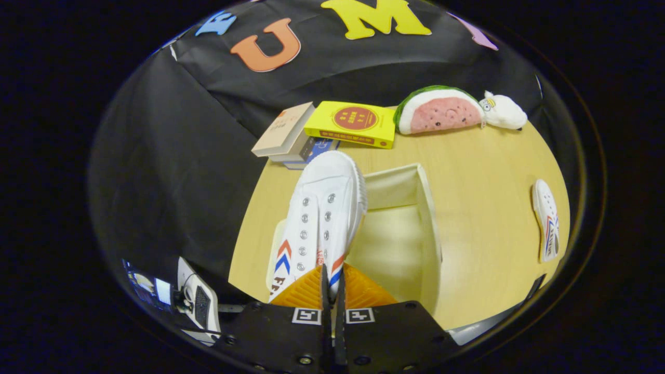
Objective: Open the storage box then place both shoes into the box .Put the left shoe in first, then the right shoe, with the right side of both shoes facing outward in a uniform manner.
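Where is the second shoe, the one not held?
In the gripper view, the second shoe lies on the table, right of the open box, apart from it.

so the gripper [332, 283] has ribbed, wedge-shaped fingers [304, 293] on flat black plates with screws along the bottom edge, plus a square black-and-white marker tag [306, 315] stuck on each side.

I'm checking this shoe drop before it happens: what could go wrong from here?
1. The tool pinches only a thin edge at the white sneaker's heel, so it may slip or swing.
2. The sneaker hangs over the open storage box's left wall and could catch on it.
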`<action>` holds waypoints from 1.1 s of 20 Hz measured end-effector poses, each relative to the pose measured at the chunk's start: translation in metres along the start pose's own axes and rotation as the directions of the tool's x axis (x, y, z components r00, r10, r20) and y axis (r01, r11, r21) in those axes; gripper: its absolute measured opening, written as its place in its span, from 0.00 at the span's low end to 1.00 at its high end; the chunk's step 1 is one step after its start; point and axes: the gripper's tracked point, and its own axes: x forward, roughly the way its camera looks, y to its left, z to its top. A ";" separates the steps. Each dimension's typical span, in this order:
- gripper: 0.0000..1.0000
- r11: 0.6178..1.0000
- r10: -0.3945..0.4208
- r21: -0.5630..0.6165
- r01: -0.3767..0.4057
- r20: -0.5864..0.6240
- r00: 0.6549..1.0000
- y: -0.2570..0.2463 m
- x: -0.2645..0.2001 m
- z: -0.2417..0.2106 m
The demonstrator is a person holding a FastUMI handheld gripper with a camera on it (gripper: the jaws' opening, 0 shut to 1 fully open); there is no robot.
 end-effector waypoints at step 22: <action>0.94 0.992 -0.082 -0.087 0.091 0.099 0.992 -0.019 -0.004 0.021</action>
